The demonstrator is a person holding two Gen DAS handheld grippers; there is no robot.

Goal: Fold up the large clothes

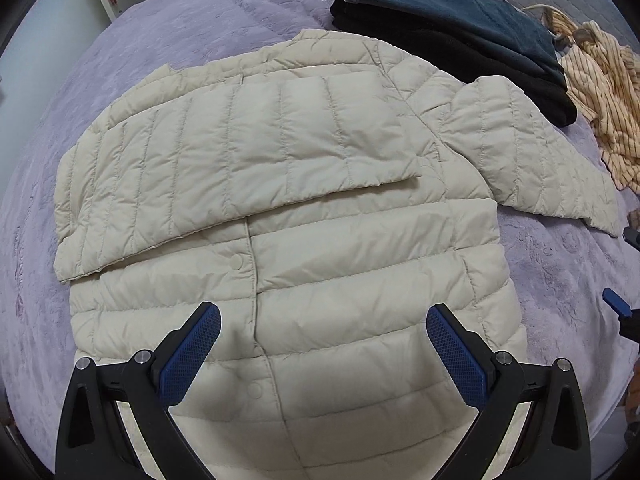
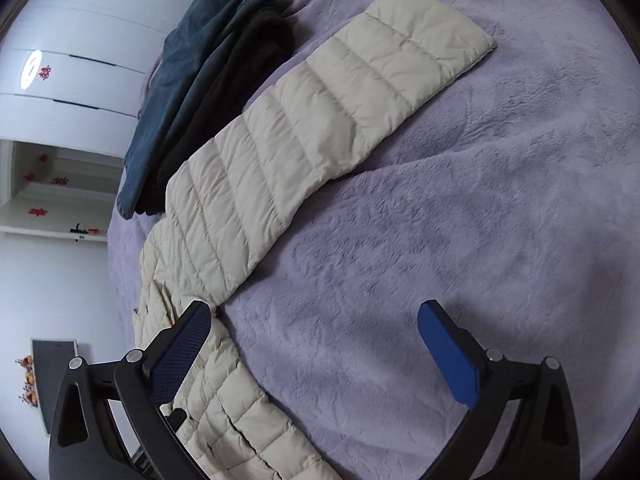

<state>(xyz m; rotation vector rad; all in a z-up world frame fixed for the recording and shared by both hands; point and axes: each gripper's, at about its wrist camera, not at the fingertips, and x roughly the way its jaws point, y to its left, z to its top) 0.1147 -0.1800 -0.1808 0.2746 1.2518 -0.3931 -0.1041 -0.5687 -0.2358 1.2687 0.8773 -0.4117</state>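
A cream quilted puffer jacket (image 1: 340,272) lies flat, front up, on the purple bed cover (image 1: 192,28). One sleeve (image 1: 224,168) is folded across its chest. The other sleeve (image 1: 532,160) stretches out to the right; it also shows in the right wrist view (image 2: 320,120). My left gripper (image 1: 322,344) is open and empty above the jacket's lower front. My right gripper (image 2: 316,340) is open and empty, over the cover beside the jacket's side edge (image 2: 224,400), near the base of the outstretched sleeve.
Folded dark jeans and a black garment (image 1: 448,28) are stacked beyond the jacket's collar; the stack also shows in the right wrist view (image 2: 208,80). A crumpled striped orange shirt (image 1: 600,96) lies at the right. White wardrobes (image 2: 80,60) stand past the bed.
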